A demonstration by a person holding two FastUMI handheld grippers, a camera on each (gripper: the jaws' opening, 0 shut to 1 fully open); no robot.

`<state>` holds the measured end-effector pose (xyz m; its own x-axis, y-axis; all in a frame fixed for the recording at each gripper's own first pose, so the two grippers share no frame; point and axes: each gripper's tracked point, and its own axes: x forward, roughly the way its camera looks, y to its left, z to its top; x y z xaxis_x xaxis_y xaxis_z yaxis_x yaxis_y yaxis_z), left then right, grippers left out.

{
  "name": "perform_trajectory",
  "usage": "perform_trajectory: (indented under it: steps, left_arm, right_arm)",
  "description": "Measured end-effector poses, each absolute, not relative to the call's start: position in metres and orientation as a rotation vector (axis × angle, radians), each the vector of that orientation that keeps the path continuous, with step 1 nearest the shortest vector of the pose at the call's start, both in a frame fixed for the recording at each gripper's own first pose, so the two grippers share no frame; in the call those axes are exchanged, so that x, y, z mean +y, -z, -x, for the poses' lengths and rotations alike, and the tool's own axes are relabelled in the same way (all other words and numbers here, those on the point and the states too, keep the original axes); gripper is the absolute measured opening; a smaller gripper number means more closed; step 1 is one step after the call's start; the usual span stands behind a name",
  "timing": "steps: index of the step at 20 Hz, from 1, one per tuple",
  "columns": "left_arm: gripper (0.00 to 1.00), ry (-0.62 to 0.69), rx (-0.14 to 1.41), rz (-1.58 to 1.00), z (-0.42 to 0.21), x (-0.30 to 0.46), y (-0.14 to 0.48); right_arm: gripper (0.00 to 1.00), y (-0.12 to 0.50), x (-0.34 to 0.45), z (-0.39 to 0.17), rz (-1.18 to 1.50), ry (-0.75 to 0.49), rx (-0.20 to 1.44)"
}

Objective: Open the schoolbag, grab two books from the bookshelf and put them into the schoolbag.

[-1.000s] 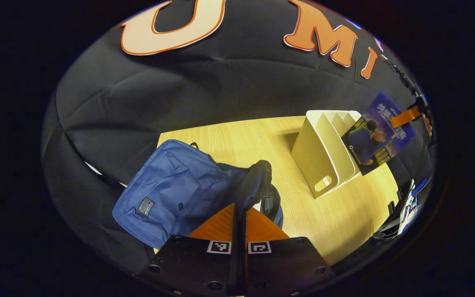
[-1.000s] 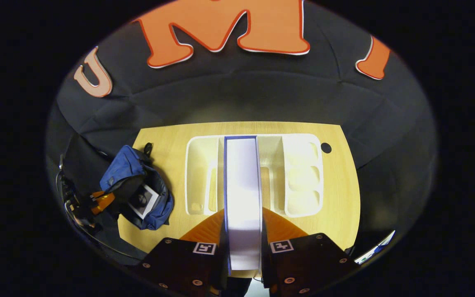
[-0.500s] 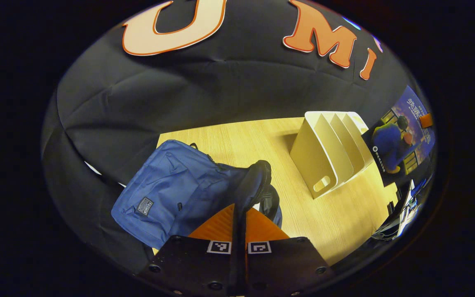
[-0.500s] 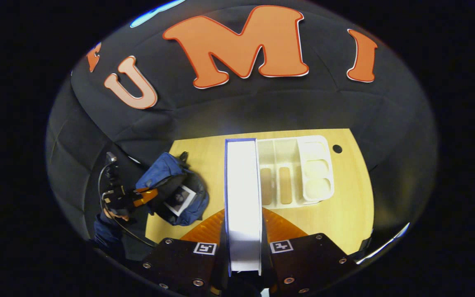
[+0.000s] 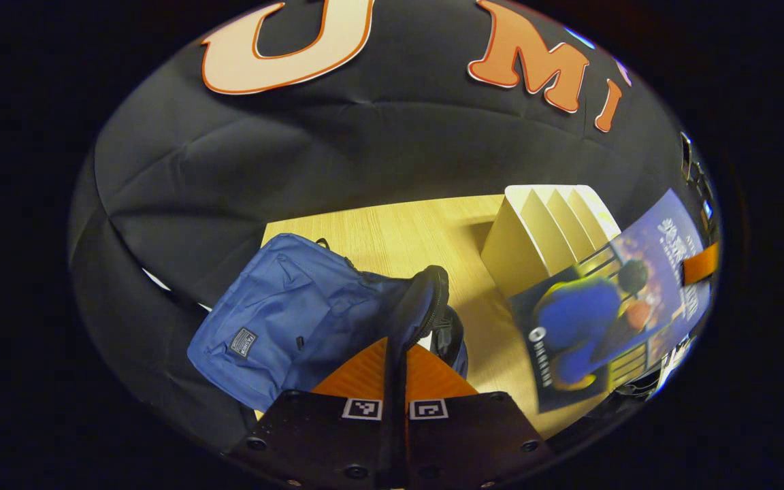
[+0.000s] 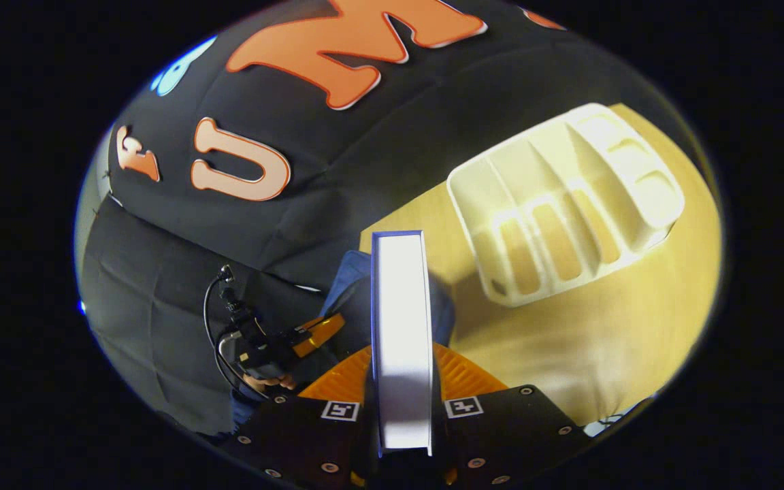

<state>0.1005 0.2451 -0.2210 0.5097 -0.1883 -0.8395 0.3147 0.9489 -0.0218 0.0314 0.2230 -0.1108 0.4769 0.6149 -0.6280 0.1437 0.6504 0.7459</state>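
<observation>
**Right gripper view: book in my tongs, heading for the bag**

Right gripper view is showing my right tongs (image 6: pixel 402 381) clamped on the book (image 6: pixel 401 327), both fingers pressing its covers, its page edge facing the camera and its long axis running straight out ahead. Just beyond its far end I am seeing the blue schoolbag (image 6: pixel 348 289), mostly hidden behind the book. My left tongs (image 5: pixel 393 371) are pinched shut on the schoolbag's (image 5: pixel 283 320) dark zippered rim, holding the mouth up. The book's cover (image 5: pixel 610 313) is hanging to the right of that mouth, well above the worktop (image 5: pixel 399 235). I judge the book needs swinging leftward and going in spine-first. The white bookshelf (image 6: pixel 569 197) is standing well off to the right, leaving open room between.
</observation>
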Motion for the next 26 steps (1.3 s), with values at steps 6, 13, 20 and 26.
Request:
perform_trajectory:
  steps: [6,13,20,26]
  left_arm:
    - [0.00,0.289,1.005,-0.159,-0.103,0.250,0.219]
    - [0.00,0.281,1.011,-0.203,-0.112,0.256,0.214]
    - [0.00,0.301,1.005,-0.226,-0.115,0.250,0.212]
    - [0.00,0.338,1.014,-0.227,-0.114,0.239,0.212]
  right_arm:
    - [0.31,0.167,0.289,-0.036,-1.016,-0.334,1.063]
    - [0.30,0.221,0.336,-0.054,-1.090,-0.206,1.037]
    - [0.30,0.246,0.378,-0.079,-1.150,-0.149,0.953]
    - [0.30,0.263,0.416,-0.102,-1.211,-0.148,0.912]
